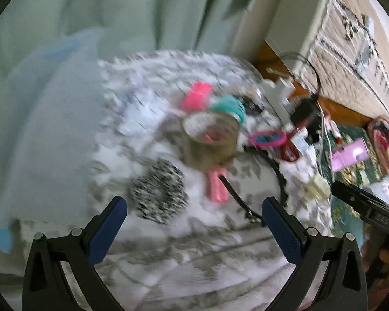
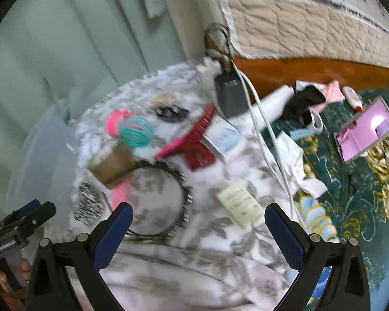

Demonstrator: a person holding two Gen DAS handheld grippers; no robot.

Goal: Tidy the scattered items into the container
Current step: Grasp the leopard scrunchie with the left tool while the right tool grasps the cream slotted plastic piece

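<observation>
A brown round container (image 1: 211,140) (image 2: 111,164) stands on a grey-and-white floral blanket (image 1: 184,254), with something pink inside it. Around it lie a black-and-white scrunchie (image 1: 159,193) (image 2: 87,203), a pink clip (image 1: 216,186), a pink roller (image 1: 197,96) (image 2: 116,123), a teal roller (image 1: 229,106) (image 2: 137,131), a pink hand mirror (image 1: 267,138), a red claw clip (image 2: 198,153) and a black studded headband (image 2: 180,197). My left gripper (image 1: 194,229) hovers open in front of the scrunchie. My right gripper (image 2: 198,229) hovers open over the headband. Both views are blurred.
A charger block (image 2: 230,96) with white cables (image 2: 269,134), a small box (image 2: 223,138), a pale blister pack (image 2: 240,207) and a pink-lit phone (image 2: 365,129) lie to the right on a green floral cover. A quilted bed (image 2: 298,18) and green curtain (image 1: 90,13) stand behind.
</observation>
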